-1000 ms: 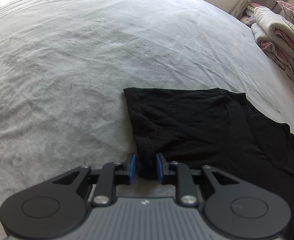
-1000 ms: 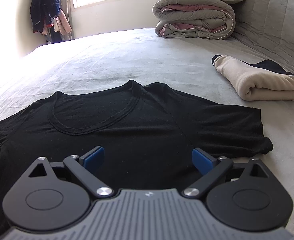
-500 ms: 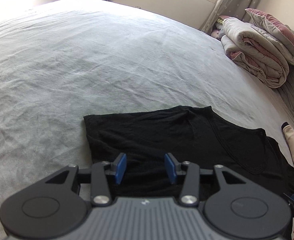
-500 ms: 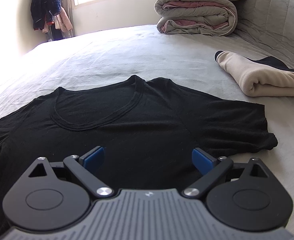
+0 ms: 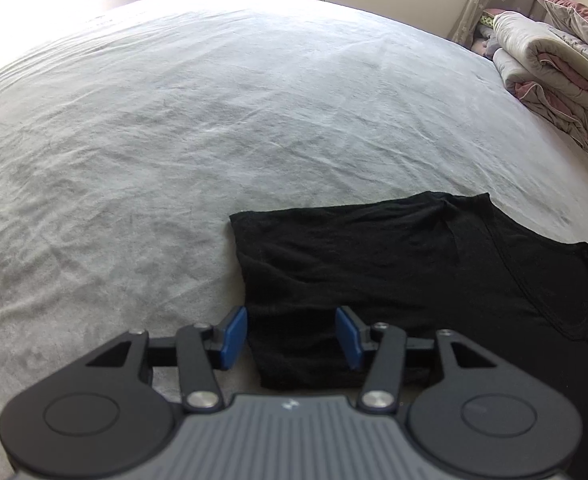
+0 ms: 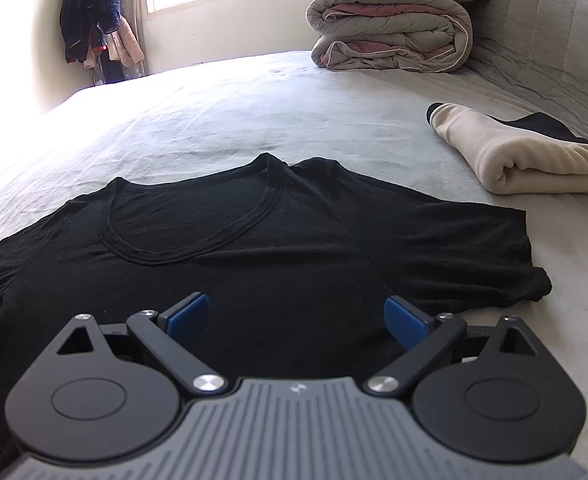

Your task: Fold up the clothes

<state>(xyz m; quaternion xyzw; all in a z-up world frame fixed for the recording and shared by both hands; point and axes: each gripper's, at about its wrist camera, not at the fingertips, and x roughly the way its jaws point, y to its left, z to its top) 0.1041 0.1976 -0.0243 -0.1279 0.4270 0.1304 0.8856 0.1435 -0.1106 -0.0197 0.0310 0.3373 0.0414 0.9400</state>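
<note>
A black T-shirt [image 5: 394, 264] lies flat on the grey bed, neckline up, its left sleeve folded in over the body. My left gripper [image 5: 292, 334] hovers over the shirt's left folded edge; its jaws are opening, the cloth lies below and between the blue pads, and neither pad presses on it. In the right wrist view the same T-shirt [image 6: 278, 248] spreads out with its right sleeve stretched flat. My right gripper [image 6: 297, 314] stands wide open just above the shirt's chest, holding nothing.
The grey bedspread [image 5: 174, 128] stretches wide to the left and far side. A folded cream garment [image 6: 522, 156] lies on the bed at the right. A rolled quilt [image 6: 390, 32] is stacked by the headboard, and clothes [image 6: 94, 16] hang in the far corner.
My left gripper has let go of the shirt's folded edge and its jaws have widened. Its view has tilted up. The right gripper has stayed where it was.
</note>
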